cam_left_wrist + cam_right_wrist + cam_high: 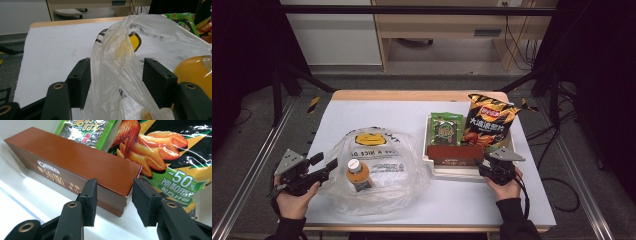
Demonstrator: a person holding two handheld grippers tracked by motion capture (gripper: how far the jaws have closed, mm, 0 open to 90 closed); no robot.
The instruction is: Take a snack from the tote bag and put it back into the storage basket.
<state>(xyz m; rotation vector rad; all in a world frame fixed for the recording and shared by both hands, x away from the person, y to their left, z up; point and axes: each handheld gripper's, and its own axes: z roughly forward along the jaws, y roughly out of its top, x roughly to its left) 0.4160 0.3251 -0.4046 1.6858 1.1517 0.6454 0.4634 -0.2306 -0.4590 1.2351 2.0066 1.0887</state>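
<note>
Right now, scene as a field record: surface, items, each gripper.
surface: white table
bag: clear plastic bag, orange bottle inside
tray: white tray holding brown box, green packet, chip bag
left gripper: open, jaws either side of a raised fold of the bag
right gripper: open, jaws astride the box's near end, not closed on it

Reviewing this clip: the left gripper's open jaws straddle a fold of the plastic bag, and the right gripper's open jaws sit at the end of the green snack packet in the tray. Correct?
One thing is wrong. In the right gripper view, the right gripper sits at the end of the brown Oreo box, not the green snack packet. The left gripper does straddle the plastic bag, jaws open.
</note>
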